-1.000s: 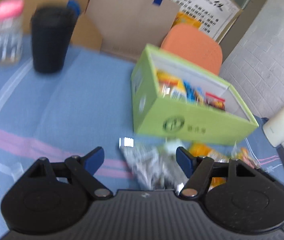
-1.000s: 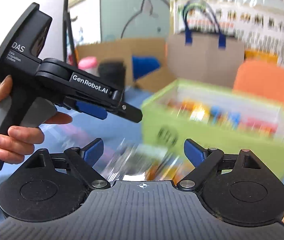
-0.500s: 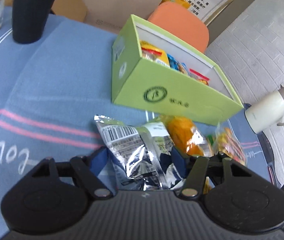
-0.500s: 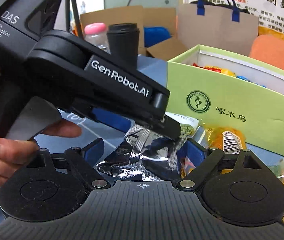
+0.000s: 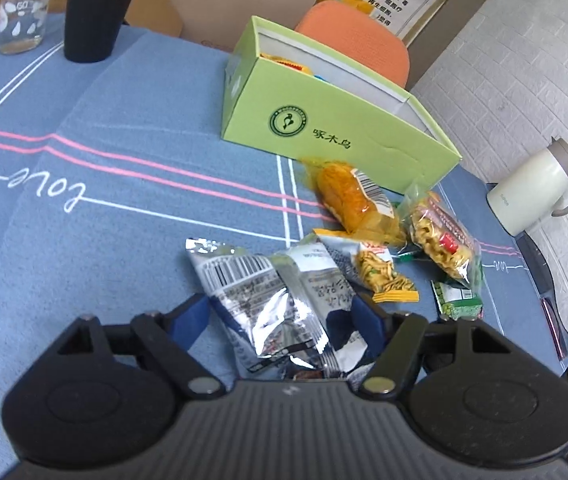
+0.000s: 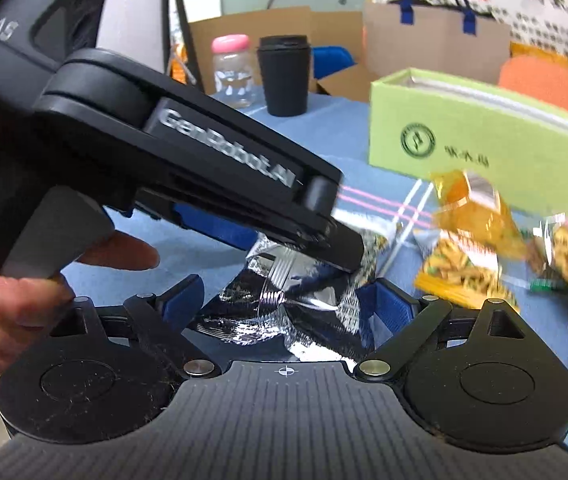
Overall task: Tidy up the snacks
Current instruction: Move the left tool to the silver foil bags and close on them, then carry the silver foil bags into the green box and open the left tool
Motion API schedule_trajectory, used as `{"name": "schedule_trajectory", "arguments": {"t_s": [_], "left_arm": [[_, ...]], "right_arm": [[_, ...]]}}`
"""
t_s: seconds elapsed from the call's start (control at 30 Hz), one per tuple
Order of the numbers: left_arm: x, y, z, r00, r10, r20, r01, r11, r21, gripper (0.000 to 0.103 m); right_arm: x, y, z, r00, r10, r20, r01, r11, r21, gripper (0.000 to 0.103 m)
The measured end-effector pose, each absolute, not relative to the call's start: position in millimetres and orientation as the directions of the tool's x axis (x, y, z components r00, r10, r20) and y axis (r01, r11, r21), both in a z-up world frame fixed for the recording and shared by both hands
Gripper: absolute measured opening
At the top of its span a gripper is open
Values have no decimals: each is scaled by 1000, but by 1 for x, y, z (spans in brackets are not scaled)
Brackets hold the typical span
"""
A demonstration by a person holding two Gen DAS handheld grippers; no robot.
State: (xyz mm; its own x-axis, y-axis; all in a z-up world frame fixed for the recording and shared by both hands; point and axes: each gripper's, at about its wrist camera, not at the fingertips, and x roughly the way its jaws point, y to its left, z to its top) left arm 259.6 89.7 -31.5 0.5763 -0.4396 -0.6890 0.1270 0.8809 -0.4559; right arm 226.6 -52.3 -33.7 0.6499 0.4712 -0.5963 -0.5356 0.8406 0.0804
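Observation:
A silver foil snack packet (image 5: 280, 304) lies on the blue tablecloth between the fingers of my left gripper (image 5: 284, 316), whose jaws stand wide on either side of it. In the right wrist view the left gripper (image 6: 340, 248) reaches onto the same foil packet (image 6: 284, 308), which also lies between the wide-open fingers of my right gripper (image 6: 284, 304). The green snack box (image 5: 336, 124) stands open behind, with packets inside. An orange packet (image 5: 352, 200), a noodle packet (image 5: 380, 272), a clear noodle bag (image 5: 440, 236) and a small green packet (image 5: 460, 300) lie before the box.
A black cup (image 5: 92, 12) and a pink-capped bottle (image 5: 24, 8) stand at the far left. A white kettle (image 5: 536, 192) stands at the right edge. A paper bag (image 6: 436, 40) and an orange chair back (image 5: 356, 48) are behind the box.
Both grippers have dropped lower and closer to the table, and the silver packet now lies between their fingers. The right view has shifted left, showing more of the loose packets.

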Motion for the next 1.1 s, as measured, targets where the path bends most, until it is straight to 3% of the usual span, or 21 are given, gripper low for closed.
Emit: {"name": "schedule_trajectory", "arguments": {"t_s": [0.3, 0.33, 0.47, 0.6, 0.87, 1.1], "left_arm": [[259, 89, -35, 561, -460, -688, 123, 869, -480, 68], [260, 91, -36, 557, -471, -684, 120, 861, -495, 67], [259, 93, -25, 564, -514, -646, 139, 830, -540, 60], [271, 80, 7, 610, -517, -601, 211, 837, -505, 59], [374, 48, 72, 679, -526, -512, 310, 838, -449, 58], [456, 32, 79, 678, -499, -540, 293, 857, -424, 56]], "right_arm": [[231, -44, -44, 629, 458, -628, -535, 841, 77, 84], [229, -43, -45, 631, 454, -628, -538, 840, 67, 83], [223, -46, -40, 653, 453, -607, -546, 837, 37, 62], [224, -56, -18, 698, 448, -558, -533, 846, 13, 59], [302, -80, 43, 812, 388, -436, -472, 876, -101, 59], [398, -84, 65, 822, 351, -449, -446, 886, -123, 59]]}}
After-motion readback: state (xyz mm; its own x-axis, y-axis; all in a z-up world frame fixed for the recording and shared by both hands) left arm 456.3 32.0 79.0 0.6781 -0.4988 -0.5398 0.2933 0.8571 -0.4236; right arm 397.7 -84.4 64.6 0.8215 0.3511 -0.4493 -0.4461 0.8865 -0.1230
